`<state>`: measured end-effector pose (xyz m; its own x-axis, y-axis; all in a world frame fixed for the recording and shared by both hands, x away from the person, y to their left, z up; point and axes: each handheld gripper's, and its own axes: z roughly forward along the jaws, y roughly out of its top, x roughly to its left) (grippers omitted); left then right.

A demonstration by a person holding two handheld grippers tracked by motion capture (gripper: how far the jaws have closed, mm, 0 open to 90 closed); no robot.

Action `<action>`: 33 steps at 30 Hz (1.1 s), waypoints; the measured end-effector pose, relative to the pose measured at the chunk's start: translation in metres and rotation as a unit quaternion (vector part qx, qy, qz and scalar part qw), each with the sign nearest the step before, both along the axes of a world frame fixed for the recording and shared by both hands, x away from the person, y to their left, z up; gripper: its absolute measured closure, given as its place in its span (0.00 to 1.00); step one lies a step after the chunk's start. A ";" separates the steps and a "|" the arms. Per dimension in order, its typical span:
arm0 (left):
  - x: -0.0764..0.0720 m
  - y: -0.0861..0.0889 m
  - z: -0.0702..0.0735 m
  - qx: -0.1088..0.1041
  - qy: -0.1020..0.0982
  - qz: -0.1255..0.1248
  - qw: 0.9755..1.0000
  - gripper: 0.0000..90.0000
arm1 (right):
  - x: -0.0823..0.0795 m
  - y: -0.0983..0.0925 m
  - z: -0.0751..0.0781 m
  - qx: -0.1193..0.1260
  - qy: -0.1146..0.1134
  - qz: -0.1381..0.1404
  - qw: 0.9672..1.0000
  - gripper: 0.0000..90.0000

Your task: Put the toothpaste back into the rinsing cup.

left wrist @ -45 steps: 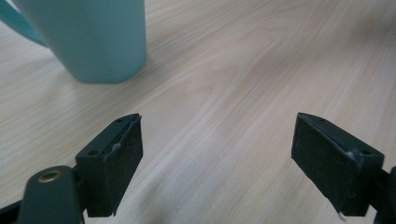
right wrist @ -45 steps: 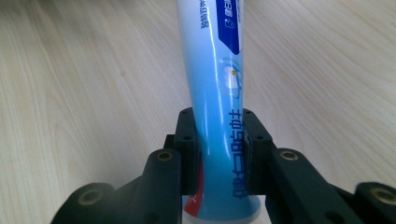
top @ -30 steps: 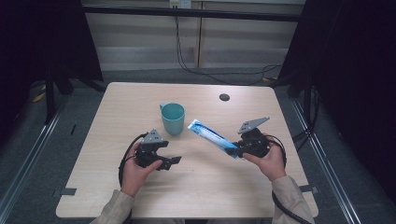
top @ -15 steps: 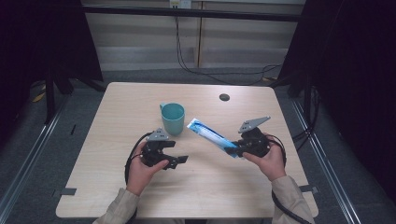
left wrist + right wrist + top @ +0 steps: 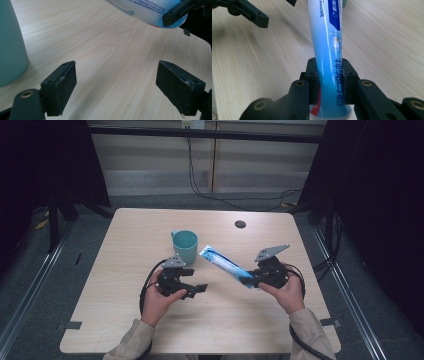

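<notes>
Toothpaste tube (image 5: pixel 225 264) clamped at its tail end between right gripper (image 5: pixel 254 281) jaws, lifted | left gripper (image 5: pixel 197 290) jaws wide apart, holding nothing | teal cup (image 5: pixel 185 246) just beyond it

Teal plastic mug (image 5: pixel 185 245) and the blue-and-white toothpaste tube (image 5: pixel 225 265) crowd mid-table. Bare light wooden tabletop (image 5: pixel 125 240) on the left, near edge also open. Small dark round disc (image 5: pixel 240 224) sits at the far edge.
</notes>
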<state>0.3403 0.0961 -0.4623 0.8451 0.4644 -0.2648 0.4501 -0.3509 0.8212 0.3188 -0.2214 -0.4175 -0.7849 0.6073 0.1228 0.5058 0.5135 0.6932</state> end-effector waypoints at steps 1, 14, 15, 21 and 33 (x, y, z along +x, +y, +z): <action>0.000 -0.001 0.001 0.000 -0.001 0.000 1.000 0.19 | 0.000 0.001 0.000 0.002 0.001 0.001 1.000 0.81; 0.001 -0.009 0.011 -0.020 -0.003 -0.001 1.000 0.19 | 0.001 0.015 0.001 0.003 -0.003 0.005 1.000 0.81; 0.001 -0.009 0.011 -0.022 -0.004 -0.001 1.000 0.19 | 0.001 0.016 0.001 0.003 -0.005 0.006 1.000 0.81; 0.002 -0.010 0.011 -0.024 0.000 0.004 1.000 0.19 | -0.001 0.024 -0.003 0.008 -0.002 0.009 1.000 0.81; 0.004 -0.018 0.014 -0.036 0.006 0.008 0.999 0.19 | -0.001 0.029 -0.002 0.007 -0.005 0.017 1.000 0.81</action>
<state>0.3439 0.0779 -0.4485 0.8345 0.4572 -0.3076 0.4648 -0.2844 0.8385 0.3175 -0.1922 -0.4195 -0.8065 0.5786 0.1220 0.4806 0.5212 0.7052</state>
